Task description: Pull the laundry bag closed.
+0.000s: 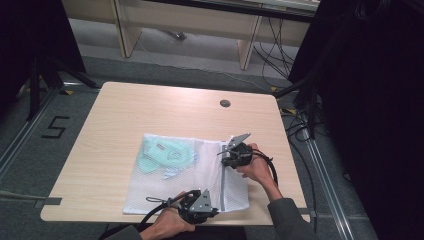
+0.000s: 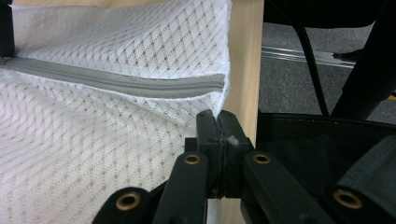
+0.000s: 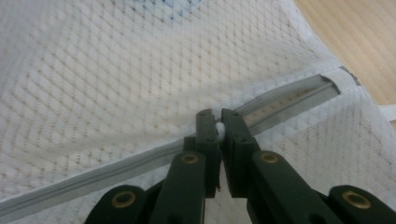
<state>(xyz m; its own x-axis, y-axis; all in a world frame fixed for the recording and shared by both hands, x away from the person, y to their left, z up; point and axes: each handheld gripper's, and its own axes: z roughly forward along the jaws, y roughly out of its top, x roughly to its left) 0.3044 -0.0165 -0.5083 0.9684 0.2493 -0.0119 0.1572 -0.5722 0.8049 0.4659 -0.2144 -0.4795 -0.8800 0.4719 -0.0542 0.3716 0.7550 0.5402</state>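
**Mesh bag zip, both ends pinned**

White mesh laundry bag (image 1: 186,172) flat on desk (image 1: 115,120). Left gripper (image 2: 218,122) clamped shut on bag's near corner, anchoring. Right gripper (image 3: 218,125) closed on, probably, zip pull (image 3: 220,128), tensioning zip (image 2: 116,81).

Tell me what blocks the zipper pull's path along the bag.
Nothing visible does. The right gripper pinches the white pull near the zipper's far end; the track runs bare across the mesh bag to the left gripper, shut on the bag's near corner.
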